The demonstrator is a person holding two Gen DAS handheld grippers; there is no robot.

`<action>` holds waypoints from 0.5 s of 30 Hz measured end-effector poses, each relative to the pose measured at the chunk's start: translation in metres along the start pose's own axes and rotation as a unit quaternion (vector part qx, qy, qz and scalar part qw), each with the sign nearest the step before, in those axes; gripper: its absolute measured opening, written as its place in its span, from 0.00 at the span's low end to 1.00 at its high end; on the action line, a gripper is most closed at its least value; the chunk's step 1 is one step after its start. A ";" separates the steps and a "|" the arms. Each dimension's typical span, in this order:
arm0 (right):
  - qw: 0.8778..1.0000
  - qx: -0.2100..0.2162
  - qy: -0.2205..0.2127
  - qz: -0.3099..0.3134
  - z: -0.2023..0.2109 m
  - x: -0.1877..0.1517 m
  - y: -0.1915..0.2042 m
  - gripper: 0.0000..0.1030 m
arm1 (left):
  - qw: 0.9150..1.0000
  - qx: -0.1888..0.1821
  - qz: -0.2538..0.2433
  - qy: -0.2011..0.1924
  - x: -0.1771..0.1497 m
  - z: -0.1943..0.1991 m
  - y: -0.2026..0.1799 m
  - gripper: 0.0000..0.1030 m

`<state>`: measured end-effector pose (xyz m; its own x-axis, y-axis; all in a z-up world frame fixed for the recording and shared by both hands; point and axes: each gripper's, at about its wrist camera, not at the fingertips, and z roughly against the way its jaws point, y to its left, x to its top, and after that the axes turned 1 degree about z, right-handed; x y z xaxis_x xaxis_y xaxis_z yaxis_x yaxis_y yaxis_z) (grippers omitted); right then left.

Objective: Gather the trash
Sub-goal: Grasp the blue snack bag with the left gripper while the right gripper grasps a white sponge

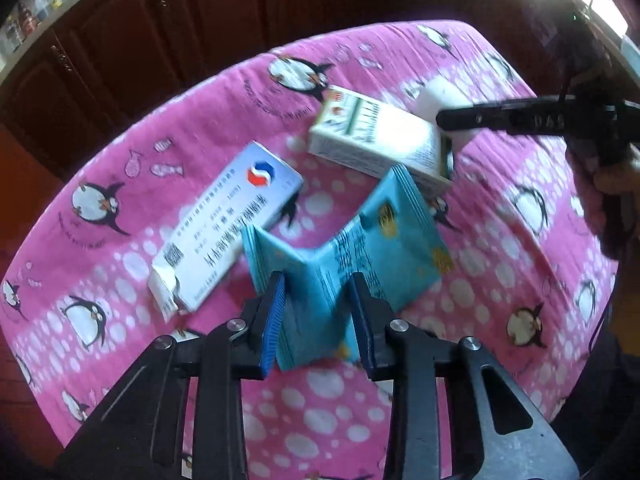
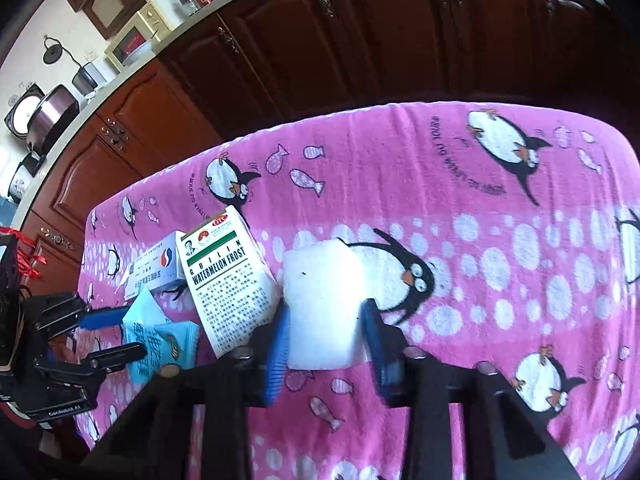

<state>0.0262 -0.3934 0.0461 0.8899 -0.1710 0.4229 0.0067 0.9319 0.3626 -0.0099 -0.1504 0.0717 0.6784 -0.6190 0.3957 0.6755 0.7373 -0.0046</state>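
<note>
Left wrist view: the left hand-held gripper [image 1: 318, 312] pinches a crumpled teal paper packet [image 1: 360, 240] between its blue pads, the fold bunched in the jaws, which looks like a firm enough hold to carry it off as trash; the packet sits just above a desk draped in a pink penguin-print cloth [image 1: 500, 300]; beside it, to the left, lies a white medicine box with a red and blue logo [image 1: 228, 220], one end torn open; behind it a white box with green print [image 1: 380, 136] rests at an angle, touching the packet's far edge; both boxes lie loose, apparently waiting to be collected

Right wrist view: the right hand-held gripper [image 2: 326, 336] holds a white foam-like block [image 2: 324, 304] between its pads, the left pad bending against it, so the jaws seem pressed onto the block; the green-print box, labelled Watermelon Frost, leans just beside it

No bin is visible in either view; dark wooden cabinets [image 2: 360, 40] stand behind the desk, under a counter [image 2: 168, 36] carrying bottles and kitchen appliances
</note>
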 end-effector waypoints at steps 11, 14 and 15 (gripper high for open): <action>1.000 -0.004 -0.021 0.014 0.046 -0.036 -0.002 0.26 | 0.999 -0.004 0.047 -0.013 0.006 -0.011 -0.002 0.52; 1.000 0.006 -0.024 0.008 0.057 -0.049 -0.005 0.26 | 0.997 0.000 0.077 -0.015 0.005 -0.019 0.000 0.61; 1.000 0.005 -0.025 0.008 0.060 -0.053 -0.004 0.26 | 0.996 -0.005 0.092 -0.018 0.005 -0.021 0.001 0.65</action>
<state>-0.0487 -0.4075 0.0720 0.8659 -0.1723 0.4696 -0.0118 0.9315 0.3635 0.0005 -0.1587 0.0547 0.7803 -0.4630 0.4205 0.5436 0.8345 -0.0900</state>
